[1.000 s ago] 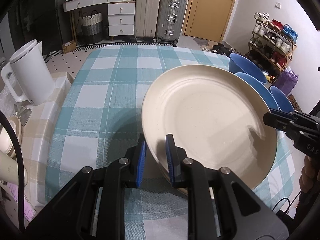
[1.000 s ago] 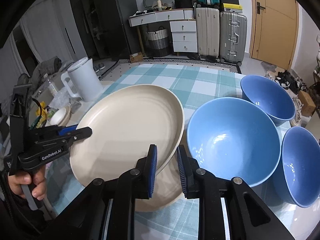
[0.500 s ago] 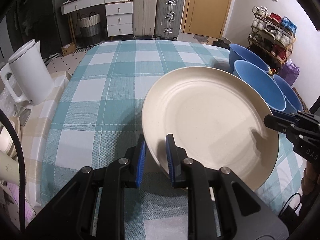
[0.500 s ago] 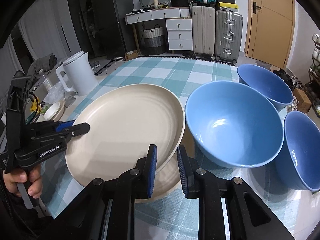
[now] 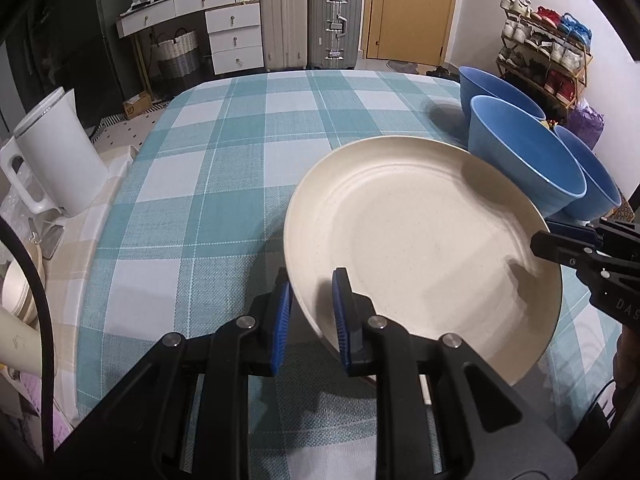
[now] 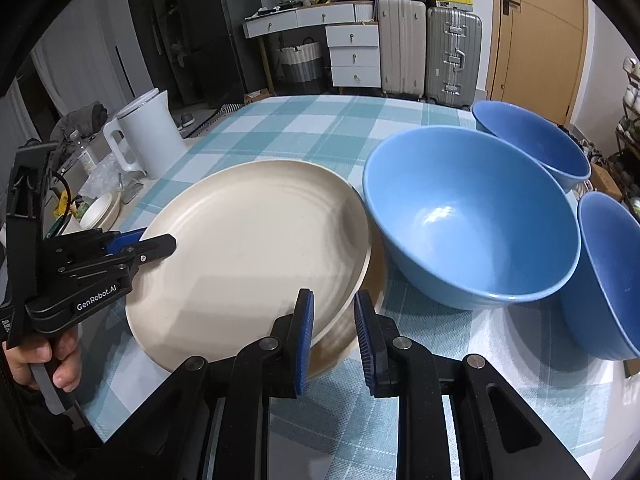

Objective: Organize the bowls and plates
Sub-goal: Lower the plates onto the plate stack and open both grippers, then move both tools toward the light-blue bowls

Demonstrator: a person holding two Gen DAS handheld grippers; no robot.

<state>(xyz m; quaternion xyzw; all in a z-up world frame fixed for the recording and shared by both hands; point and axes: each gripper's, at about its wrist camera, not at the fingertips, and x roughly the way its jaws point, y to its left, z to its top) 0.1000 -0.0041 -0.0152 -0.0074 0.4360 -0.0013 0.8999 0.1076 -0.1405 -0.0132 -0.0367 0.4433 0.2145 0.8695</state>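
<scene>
A cream plate (image 5: 424, 240) (image 6: 256, 252) hangs between both grippers, low over a second cream plate (image 6: 348, 340) lying on the checked tablecloth. My left gripper (image 5: 308, 308) has its blue pads astride the plate's left rim. My right gripper (image 6: 330, 324) has its pads astride the opposite rim; it also shows in the left wrist view (image 5: 560, 240). Three blue bowls stand to the right: a large one (image 6: 472, 216), a far one (image 6: 532, 140) and a near one (image 6: 608, 280).
A white kettle (image 5: 56, 160) (image 6: 148, 136) stands on a side surface left of the table (image 5: 240, 152). Small cream dishes (image 6: 100, 210) lie near it. Suitcases, drawers and a shoe rack stand beyond the table.
Both grippers have lowered the cream plate toward the plate beneath it. The grip on the rims looks the same.
</scene>
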